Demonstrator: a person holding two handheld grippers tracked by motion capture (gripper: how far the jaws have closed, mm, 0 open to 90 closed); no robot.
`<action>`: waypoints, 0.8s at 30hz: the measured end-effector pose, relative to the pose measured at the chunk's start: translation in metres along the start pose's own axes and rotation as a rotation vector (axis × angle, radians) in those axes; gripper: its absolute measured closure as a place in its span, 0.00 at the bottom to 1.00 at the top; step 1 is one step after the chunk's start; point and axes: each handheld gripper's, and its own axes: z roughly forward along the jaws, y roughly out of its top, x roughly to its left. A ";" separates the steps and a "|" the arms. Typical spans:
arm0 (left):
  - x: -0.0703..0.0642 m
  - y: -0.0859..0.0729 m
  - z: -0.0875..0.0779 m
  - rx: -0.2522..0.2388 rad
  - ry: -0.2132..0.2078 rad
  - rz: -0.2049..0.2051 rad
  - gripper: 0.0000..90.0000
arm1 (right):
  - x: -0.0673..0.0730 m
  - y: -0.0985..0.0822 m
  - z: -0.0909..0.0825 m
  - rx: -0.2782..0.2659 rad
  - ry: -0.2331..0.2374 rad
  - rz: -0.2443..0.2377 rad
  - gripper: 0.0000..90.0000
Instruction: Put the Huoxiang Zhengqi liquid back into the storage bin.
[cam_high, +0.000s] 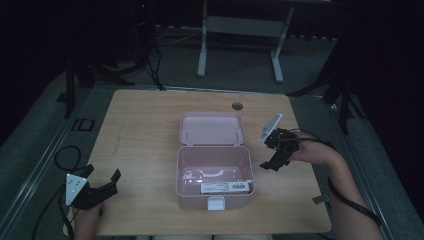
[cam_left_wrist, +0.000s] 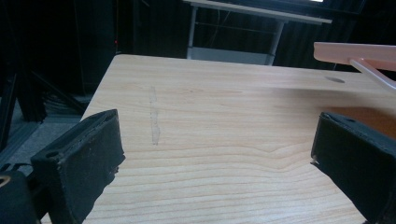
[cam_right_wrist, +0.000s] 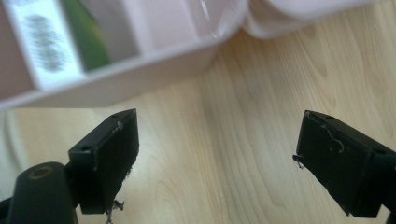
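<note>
Room: dark, black stands and a grey-legged frame (cam_high: 240, 45) on the floor behind my table.
Surface: light wood table (cam_high: 145, 135), faint grey smear (cam_left_wrist: 154, 119) on it in the left gripper view.
Box: pink plastic box (cam_high: 214, 172) at table centre, open, lid (cam_high: 212, 128) swung back flat toward the far edge, white latch (cam_high: 216, 203) on the near wall.
Box contents: white barcode label (cam_high: 226, 187) on a flat item inside, near the front wall; the rest I can't make out from the high view.
Left gripper: left gripper (cam_high: 107, 185) at the near left corner of the table, well apart from the box, resting low over the wood.
Left jaws: spread wide, nothing between them, bare wood in the gap in the left gripper view.
Right gripper: right gripper (cam_high: 270, 162) just beside the box's right wall, angled down toward the table, not touching the box as far as I can see.
Right jaws: wide apart, nothing held, bare wood between them in the right gripper view.
Right gripper view: box wall (cam_right_wrist: 140, 77) and a corner of the lid (cam_right_wrist: 299, 11) just ahead of the jaws; blurred label (cam_right_wrist: 42, 44) and something green (cam_right_wrist: 88, 35) inside.
</note>
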 end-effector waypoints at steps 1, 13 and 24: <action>0.000 0.000 0.000 0.000 0.000 -0.001 0.02 | -0.002 -0.003 0.003 -0.002 -0.001 0.012 0.14; 0.000 0.000 0.000 0.000 -0.001 -0.001 0.02 | -0.022 -0.047 0.053 -0.162 -0.163 0.191 0.14; 0.001 0.000 0.000 0.000 -0.004 -0.004 0.02 | -0.014 -0.084 0.088 -0.380 -0.347 0.343 0.14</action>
